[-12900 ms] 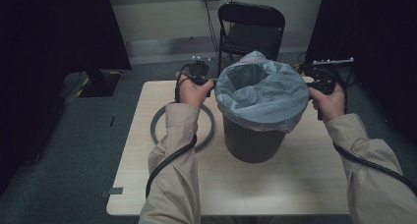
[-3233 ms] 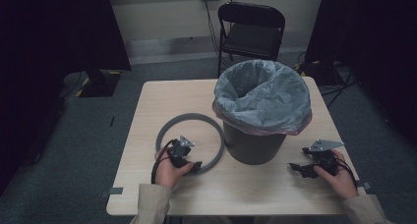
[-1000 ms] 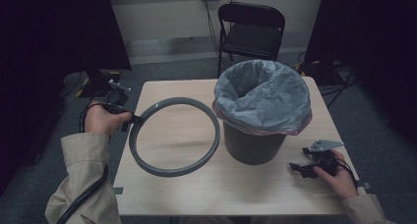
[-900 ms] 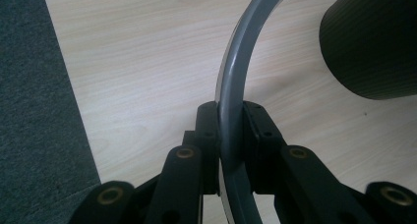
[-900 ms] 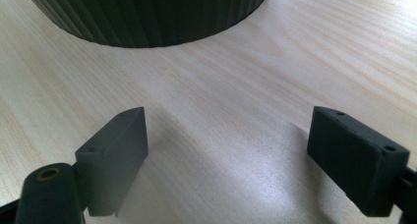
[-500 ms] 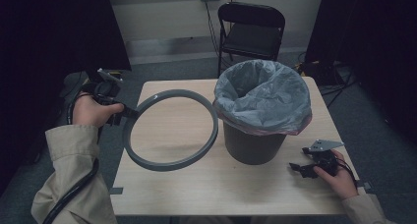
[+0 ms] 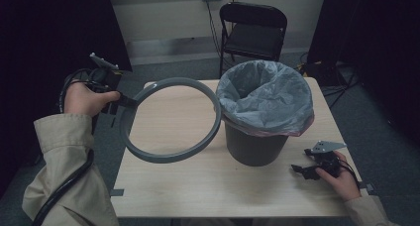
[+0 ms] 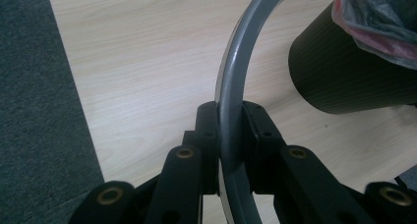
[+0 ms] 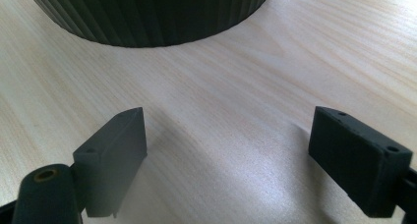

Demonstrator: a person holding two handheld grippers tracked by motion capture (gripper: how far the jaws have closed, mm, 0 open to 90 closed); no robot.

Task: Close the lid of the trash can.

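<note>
A grey plastic ring (image 7: 171, 119) hangs tilted above the left half of the wooden table (image 7: 198, 186). My left gripper (image 7: 126, 100) is shut on its left rim, out past the table's left edge. In the left gripper view the ring's rim (image 8: 231, 86) runs up between the two clamped jaws of the left gripper (image 8: 230, 150). A dark bin (image 7: 257, 141) lined with a pale bag (image 7: 267, 94) stands right of centre; the ring's right side nearly touches it. My right gripper (image 7: 298, 169) rests on the table at the front right, open and empty (image 9: 228, 145), facing the bin's base (image 9: 147, 13).
A black folding chair (image 7: 253, 25) stands behind the table. Grey carpet (image 8: 39, 111) lies left of the table edge. Dark curtains close both sides. A cable trails from the left gripper down along the sleeve (image 7: 64, 186).
The left gripper took the ring off the table and raised it, moving left and back. Over the last second the ring tilted further and drifted toward the bin. The right gripper stayed put.
</note>
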